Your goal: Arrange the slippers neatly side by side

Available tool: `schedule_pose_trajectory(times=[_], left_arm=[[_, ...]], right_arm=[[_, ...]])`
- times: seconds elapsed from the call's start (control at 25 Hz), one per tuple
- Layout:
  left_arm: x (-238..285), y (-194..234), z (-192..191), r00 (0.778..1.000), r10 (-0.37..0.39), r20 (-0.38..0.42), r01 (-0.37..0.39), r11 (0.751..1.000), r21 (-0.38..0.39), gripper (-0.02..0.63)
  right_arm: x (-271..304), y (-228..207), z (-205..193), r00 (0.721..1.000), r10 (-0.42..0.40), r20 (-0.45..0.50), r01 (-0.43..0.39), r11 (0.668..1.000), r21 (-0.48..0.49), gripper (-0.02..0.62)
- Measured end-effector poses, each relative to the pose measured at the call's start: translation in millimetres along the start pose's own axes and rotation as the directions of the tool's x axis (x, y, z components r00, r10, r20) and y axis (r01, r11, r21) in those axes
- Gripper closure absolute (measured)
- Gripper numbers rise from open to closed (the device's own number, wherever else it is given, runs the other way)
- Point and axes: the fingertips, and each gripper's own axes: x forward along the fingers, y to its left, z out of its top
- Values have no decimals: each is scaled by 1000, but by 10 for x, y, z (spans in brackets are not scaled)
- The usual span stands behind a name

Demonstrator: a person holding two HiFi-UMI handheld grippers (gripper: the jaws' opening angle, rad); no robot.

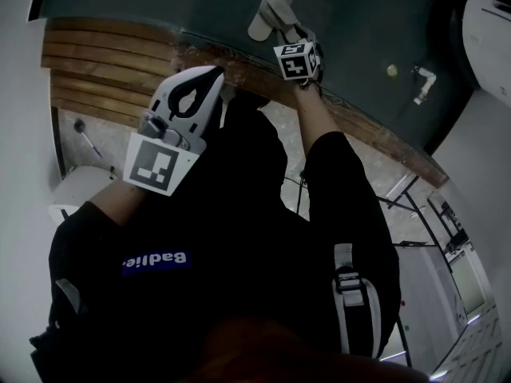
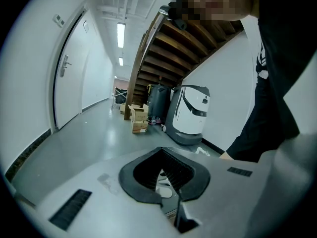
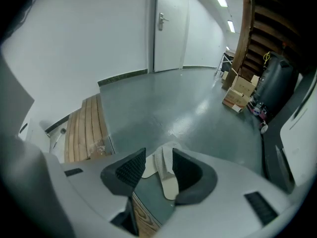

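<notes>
Closest in the head view: the person's black sleeves and torso fill the lower frame. Left tool (image 1: 215, 73) is held up at chest level over the wooden slats (image 1: 96, 62). In the left gripper view its (image 2: 161, 150) pads meet at the tips, clenched on nothing, with only a hollow between them.

Right arm is stretched forward and down. Right tool (image 1: 289, 34) hangs just above the slippers (image 1: 271, 10), marker cube facing up. In the right gripper view its (image 3: 158, 155) jaws stand apart, released; the slippers (image 3: 166, 175) show through the gap, and the pads are not pressing on them.

Slippers are pale and lie on the grey-green floor (image 1: 359, 22) just past the edge of the slats (image 3: 86, 128). The two touch, one seemingly overlapping the other, not side by side.

Further along the floor: a small yellowish ball (image 1: 391, 70). Far down the corridor: cardboard boxes (image 2: 138, 119), a white machine (image 2: 193, 110) under the wooden staircase (image 2: 168, 48), and a white door (image 3: 168, 26).
</notes>
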Motion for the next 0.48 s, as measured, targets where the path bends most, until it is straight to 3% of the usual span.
schedule_pose_trajectory(times=[0.2, 0.48], left_arm=[[217, 149, -220, 998, -16, -53, 21, 996, 89, 604], [696, 194, -334, 996, -65, -62, 75, 981, 176, 604]], right_arm=[[361, -46, -146, 998, -9, -58, 5, 997, -80, 449], [825, -164, -511, 986, -22, -164, -10, 981, -192, 449]])
